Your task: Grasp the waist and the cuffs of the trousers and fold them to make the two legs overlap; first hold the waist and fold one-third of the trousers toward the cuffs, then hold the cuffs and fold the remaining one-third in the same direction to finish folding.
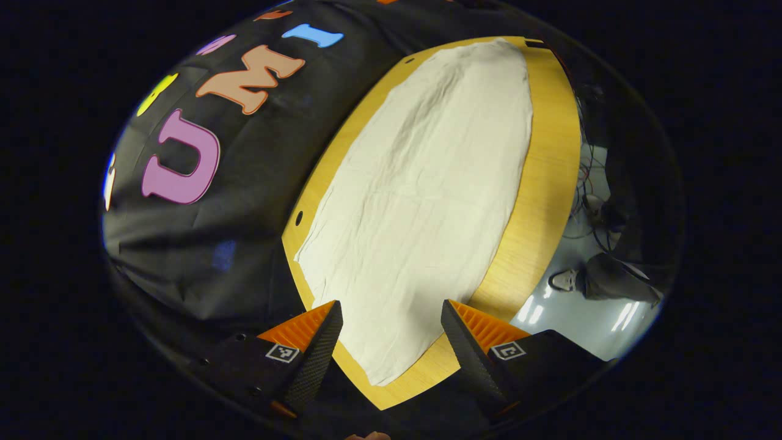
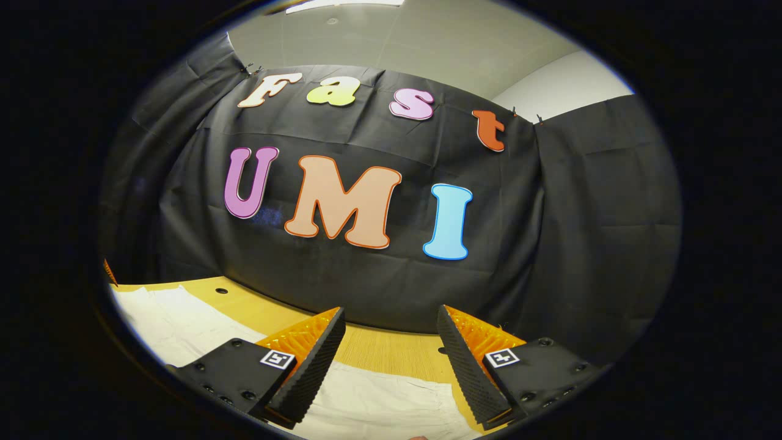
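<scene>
Trousers [image 1: 421, 201] flat on table [image 1: 550, 183]; bare wood strip right, cloth wall close along left edge.

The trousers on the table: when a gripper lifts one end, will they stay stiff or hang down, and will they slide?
The trousers lie flat with fine wrinkles, so they are probably thin, light cloth that will droop from a lifted end. The wooden table looks smooth, so they may slide when pushed. Both the left gripper and right gripper are open.

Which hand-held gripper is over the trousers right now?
The left hand-held gripper: it hangs open over one end of the pale trousers. The right hand-held gripper, also open, faces the booth wall.
</scene>
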Action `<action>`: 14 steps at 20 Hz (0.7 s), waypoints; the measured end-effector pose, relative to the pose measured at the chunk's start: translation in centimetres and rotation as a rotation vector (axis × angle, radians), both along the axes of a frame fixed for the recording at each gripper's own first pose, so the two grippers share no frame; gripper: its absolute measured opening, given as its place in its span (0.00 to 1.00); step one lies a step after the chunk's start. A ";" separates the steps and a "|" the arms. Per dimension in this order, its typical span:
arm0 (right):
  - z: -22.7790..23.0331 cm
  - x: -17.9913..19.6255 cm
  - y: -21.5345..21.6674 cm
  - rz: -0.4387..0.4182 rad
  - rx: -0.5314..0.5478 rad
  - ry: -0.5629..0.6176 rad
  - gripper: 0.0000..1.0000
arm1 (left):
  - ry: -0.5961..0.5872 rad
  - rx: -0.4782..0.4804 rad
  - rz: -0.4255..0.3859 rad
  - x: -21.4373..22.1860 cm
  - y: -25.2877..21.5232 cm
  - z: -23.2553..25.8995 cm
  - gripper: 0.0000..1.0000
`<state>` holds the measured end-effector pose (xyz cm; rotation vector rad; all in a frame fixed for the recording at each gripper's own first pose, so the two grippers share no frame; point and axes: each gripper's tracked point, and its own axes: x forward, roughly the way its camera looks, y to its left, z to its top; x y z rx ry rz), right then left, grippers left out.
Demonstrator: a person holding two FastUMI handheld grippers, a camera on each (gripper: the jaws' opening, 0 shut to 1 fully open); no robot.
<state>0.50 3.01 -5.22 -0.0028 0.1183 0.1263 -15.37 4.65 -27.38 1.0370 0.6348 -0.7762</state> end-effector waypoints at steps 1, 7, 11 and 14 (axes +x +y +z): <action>-0.1 -0.1 0.0 0.000 -0.002 0.002 0.97 | 0.007 0.042 -0.028 -0.1 0.6 -0.7 0.97; -1.0 -0.2 -0.9 -0.014 -0.022 0.025 0.99 | 0.100 0.123 -0.067 -1.4 2.3 -3.8 0.98; -1.1 -0.3 -1.5 -0.031 -0.032 0.031 0.99 | 0.105 0.137 -0.098 -0.7 1.9 -4.5 0.98; -1.5 -0.6 -2.0 -0.043 -0.041 0.036 0.99 | 0.074 0.152 -0.128 0.5 1.6 -4.7 0.89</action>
